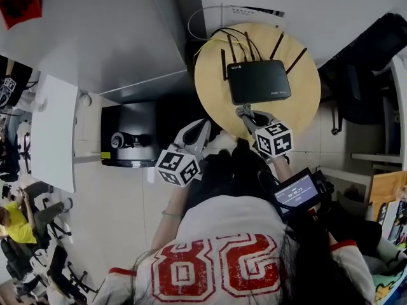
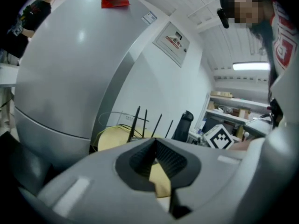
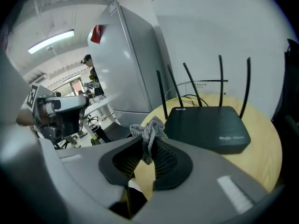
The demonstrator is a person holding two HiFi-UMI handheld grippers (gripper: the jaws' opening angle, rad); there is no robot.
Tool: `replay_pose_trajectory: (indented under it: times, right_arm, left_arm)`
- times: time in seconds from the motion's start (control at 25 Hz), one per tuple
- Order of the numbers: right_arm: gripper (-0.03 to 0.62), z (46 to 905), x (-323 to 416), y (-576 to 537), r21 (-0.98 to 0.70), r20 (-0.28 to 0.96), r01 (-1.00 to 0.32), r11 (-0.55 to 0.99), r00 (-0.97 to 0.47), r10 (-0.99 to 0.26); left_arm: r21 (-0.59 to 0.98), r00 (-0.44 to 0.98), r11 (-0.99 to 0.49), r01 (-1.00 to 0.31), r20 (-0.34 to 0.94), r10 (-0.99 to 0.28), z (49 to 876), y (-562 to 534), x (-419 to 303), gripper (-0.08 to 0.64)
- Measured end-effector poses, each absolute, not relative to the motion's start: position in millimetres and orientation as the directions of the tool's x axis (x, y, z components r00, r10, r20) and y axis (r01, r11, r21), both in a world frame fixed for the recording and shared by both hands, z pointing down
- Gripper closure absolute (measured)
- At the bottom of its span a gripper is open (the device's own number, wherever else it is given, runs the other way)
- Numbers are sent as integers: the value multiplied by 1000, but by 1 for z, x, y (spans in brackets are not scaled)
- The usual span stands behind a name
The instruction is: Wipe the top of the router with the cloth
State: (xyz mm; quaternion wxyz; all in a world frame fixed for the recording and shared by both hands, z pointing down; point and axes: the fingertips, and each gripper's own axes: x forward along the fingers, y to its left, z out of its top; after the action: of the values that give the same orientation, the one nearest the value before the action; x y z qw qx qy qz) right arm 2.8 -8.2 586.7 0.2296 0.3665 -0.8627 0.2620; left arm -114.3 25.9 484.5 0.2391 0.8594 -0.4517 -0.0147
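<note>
Grey cloth (image 3: 149, 129) sits pinched in the right tool (image 3: 148, 143) beside the router (image 3: 208, 125); left tool (image 2: 155, 143) closed, empty.

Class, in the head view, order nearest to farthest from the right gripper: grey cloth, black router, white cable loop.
1. Grey cloth, clamped in the right gripper.
2. Black router, just ahead.
3. White cable loop, farthest, behind the router.

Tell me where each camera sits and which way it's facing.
Head view: on the head, looking steeply down at the router and table; shows shirt, left gripper, right gripper.
Left gripper view: along its shut, empty jaws toward the table's edge.
Right gripper view: along jaws pinching the cloth, toward the router.
All share the table.
</note>
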Motion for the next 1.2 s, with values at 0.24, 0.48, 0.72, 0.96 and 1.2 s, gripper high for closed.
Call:
replay_pose_trajectory:
  times: [0.24, 0.48, 0.72, 0.96, 1.2]
  right_arm:
    - [535, 583, 54, 25, -294, 584, -827, 479, -552, -596]
    - [535, 567, 92, 56, -329, 537, -862, 386, -507, -674]
    - [535, 541, 127, 86, -321, 473, -873, 367, -484, -736]
    - [535, 537, 149, 144, -347, 447, -878, 329, -463, -765]
    - [535, 541, 148, 188, -373, 416, -867, 331, -475, -775]
  left_arm:
    - [426, 694, -580, -694, 182, -697, 484, 34, -67, 558]
    - [407, 759, -657, -635, 168, -629, 477, 49, -27, 558]
    - [397, 786, -690, -606, 161, -597, 474, 73, 14, 558]
    - [401, 825, -726, -559, 183, -535, 479, 137, 52, 558]
    - [389, 828, -732, -559, 225, -513, 492, 186, 57, 558]
